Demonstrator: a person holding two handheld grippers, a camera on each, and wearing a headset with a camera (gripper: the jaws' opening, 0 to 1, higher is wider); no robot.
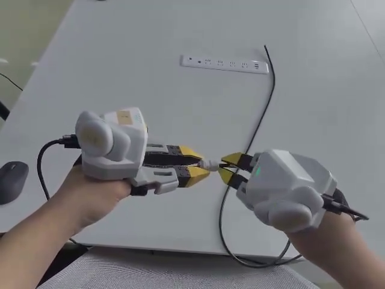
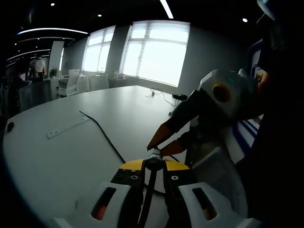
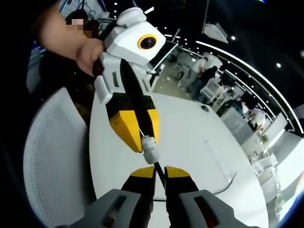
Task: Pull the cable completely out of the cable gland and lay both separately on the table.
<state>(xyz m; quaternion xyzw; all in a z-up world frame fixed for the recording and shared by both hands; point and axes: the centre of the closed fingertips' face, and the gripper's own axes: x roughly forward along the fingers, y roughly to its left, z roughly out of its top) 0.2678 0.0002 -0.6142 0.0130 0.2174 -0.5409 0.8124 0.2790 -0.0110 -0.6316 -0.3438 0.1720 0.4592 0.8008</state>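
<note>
The white cable gland [image 1: 209, 164] was held in the air above the near edge of the surface [image 1: 180, 36], between the two pairs of tongs, which faced each other tip to tip. The left tongs [image 1: 201, 167] were clenched on the gland: in the left gripper view it sat right at their yellow tips, with a black strand running back between the two jaws. In the right gripper view the gland's pale end stuck out from those same yellow tips. The black cable [image 3: 159, 167] came out of the gland there and went straight in between the jaws of the right tongs [image 1: 228, 168], which were clenched on it just beside the gland, so the cable was threaded through the gland.

In the head view a black line ran from the far part of the surface, past the right end of a white power strip [image 1: 224, 63], toward the spot where the tongs met. Another black stretch curved down under the right gripper and looped over the near edge. Whether both were one cable I could not tell.

A dark computer mouse [image 1: 12, 180] lay at the left edge of the surface, well apart from the tongs. A white mesh chair [image 1: 168, 271] stood just below the near edge.
</note>
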